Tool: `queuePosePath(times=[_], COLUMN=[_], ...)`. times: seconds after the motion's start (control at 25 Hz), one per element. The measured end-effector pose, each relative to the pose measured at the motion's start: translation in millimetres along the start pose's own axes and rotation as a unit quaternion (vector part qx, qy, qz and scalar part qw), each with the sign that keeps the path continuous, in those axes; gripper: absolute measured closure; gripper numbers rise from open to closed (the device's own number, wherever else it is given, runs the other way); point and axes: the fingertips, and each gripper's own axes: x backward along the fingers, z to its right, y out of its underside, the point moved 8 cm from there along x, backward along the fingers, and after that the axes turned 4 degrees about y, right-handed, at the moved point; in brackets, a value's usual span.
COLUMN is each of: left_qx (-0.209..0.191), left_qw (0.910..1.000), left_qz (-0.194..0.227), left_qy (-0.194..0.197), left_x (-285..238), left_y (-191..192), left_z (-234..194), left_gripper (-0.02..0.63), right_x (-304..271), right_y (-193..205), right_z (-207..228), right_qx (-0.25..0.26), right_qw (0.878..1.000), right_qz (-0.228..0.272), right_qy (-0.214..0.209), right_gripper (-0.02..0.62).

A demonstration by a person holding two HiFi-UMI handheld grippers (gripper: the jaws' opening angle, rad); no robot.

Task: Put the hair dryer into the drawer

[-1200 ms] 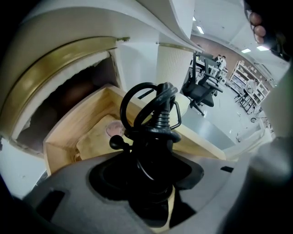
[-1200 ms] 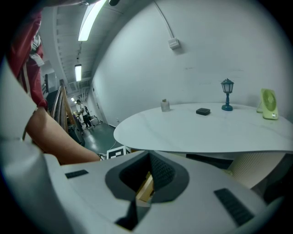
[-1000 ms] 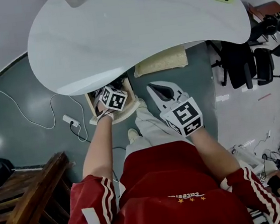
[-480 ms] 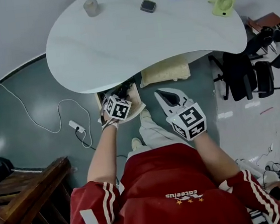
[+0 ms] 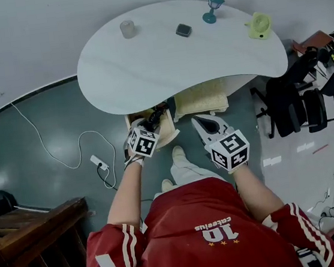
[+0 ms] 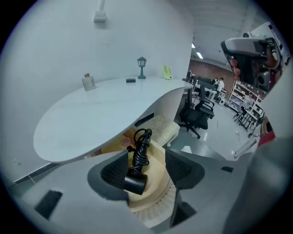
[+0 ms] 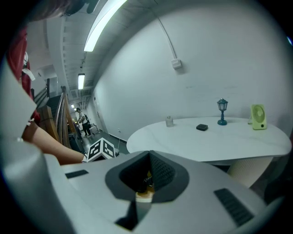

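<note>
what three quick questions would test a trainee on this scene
1. True or false: the hair dryer lies inside the open drawer.
2. Which gripper has its fingers apart? A) left gripper B) right gripper
3. Fill in: the green fan stands on the white ___.
Key: 1 true; 2 A; 3 table.

Office-like hall: swivel chairs (image 5: 299, 104), shelving (image 6: 242, 97), ceiling strip lights (image 7: 103, 18).
</note>
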Motion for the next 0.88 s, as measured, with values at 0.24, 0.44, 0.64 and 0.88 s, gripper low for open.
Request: queuePosePath(times=[0.24, 0.44, 0.64, 0.88], left_qx=[0.016, 0.022, 0.039, 0.028], left_qw=[0.9972, 0.9894, 0.9769, 0.963], left_qz=[0.073, 0.144, 0.21, 0.268], left_qy=[0.003, 0.008, 0.016, 0.0], left_x=[59.6, 122.0, 184.7, 255.2], left_y=[-10.7, -25.6, -35.4, -38.2], left_z=[26.6, 47.5, 61.5, 77.3], left_gripper=[0.351, 0.357, 0.36, 0.36], right_x=[31.0, 55.7, 81.8, 113.4], right_y=[-17.2, -27.0, -43.2, -61.7], right_z=[-20.5, -36.3, -52.4, -73.1], right_qx=[0.004, 0.005, 0.017, 0.03], right_qw=[1.0, 0.998, 0.997, 0.994], right_qz=[0.027, 0.051, 0.073, 0.103], right_qy=[0.007, 0.02, 0.023, 0.034], right_gripper=[0.589, 0.589, 0.589, 0.589])
